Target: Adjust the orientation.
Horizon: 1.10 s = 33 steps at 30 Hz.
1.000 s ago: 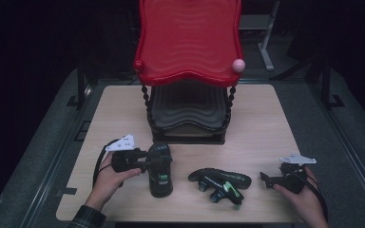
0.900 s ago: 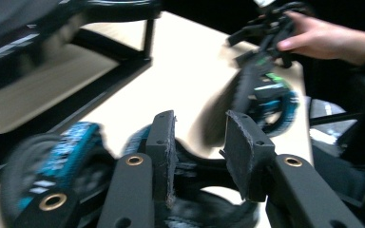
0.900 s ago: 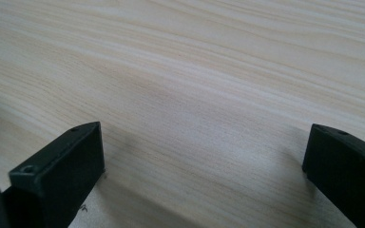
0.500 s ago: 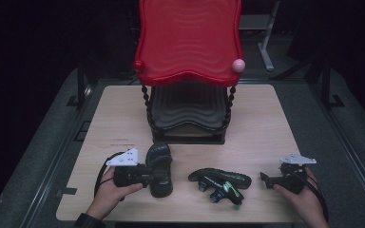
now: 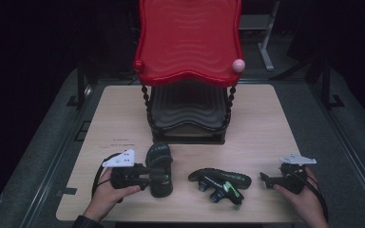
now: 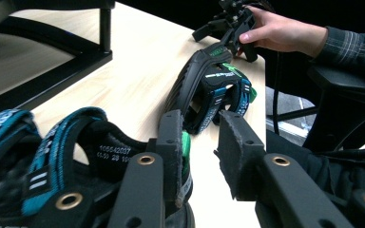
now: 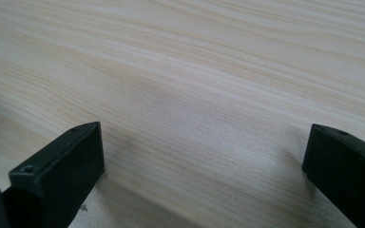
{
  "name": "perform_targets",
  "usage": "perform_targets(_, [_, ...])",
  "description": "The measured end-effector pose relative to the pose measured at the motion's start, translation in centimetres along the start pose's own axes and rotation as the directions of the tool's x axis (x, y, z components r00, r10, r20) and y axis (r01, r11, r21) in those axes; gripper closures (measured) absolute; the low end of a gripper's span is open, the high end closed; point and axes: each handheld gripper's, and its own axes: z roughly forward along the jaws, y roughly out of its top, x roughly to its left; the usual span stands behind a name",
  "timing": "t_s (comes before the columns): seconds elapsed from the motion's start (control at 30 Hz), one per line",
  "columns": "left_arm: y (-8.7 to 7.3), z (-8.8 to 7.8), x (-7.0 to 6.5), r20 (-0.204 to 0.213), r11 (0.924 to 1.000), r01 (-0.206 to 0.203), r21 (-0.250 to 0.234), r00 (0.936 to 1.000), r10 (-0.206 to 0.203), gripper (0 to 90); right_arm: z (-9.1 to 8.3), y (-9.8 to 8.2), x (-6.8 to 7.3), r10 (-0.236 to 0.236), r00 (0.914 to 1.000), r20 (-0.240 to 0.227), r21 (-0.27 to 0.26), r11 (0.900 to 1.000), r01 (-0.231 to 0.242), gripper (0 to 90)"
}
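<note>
Hand-held gripper (image 5: 148, 176) beside sandal (image 5: 160, 167).

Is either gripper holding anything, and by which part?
Nothing is held. The left gripper has just been opening its jaws beside the left sandal, gap empty; the right gripper is open over the table.

Light: the table (image 5: 266, 118) is lit from above; surroundings are left dark.
Focus: near jaws are blurred.
Shadows: soft.

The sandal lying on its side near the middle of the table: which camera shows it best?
The left gripper view: the sandal is close, its sole edge and blue-green straps clear. The high view shows it small and dark between both hands. The right gripper view looks at bare table.
</note>
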Motion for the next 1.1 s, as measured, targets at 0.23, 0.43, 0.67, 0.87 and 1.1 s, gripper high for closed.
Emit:
perform_targets(0.23, [-0.6, 1.1, 0.9, -0.007, 0.9995, 0.012, 0.029, 0.9999, -0.012, 64.6, 0.0, 0.0, 0.0, 0.0, 1.0, 0.0, 0.0, 1.0, 0.0, 0.0])
perform_targets(0.43, [-0.5, 1.0, 0.3, -0.018, 0.9973, -0.019, 0.071, 0.9996, 0.02, 85.6, 0.0, 0.0, 0.0, 0.0, 1.0, 0.0, 0.0, 1.0, 0.0, 0.0])
perform_targets(0.67, [-0.9, -0.2, -1.2, 0.01, 0.9946, -0.037, 0.097, 0.9993, 0.037, 86.2, 0.0, 0.0, 0.0, -0.002, 1.0, -0.001, -0.001, 1.0, 0.002, 0.0])
perform_targets(0.87, [-1.7, -0.8, -2.8, 0.034, 0.995, -0.037, 0.093, 0.9988, 0.034, 82.2, 0.0, 0.0, 0.0, -0.002, 1.0, -0.001, -0.001, 1.0, 0.002, 0.0])
perform_targets(1.1, [-0.5, -1.8, -1.9, -0.003, 0.9985, -0.044, 0.032, 0.999, 0.044, 64.4, 0.0, 0.0, 0.0, -0.001, 1.0, -0.001, -0.001, 1.0, 0.001, 0.0])
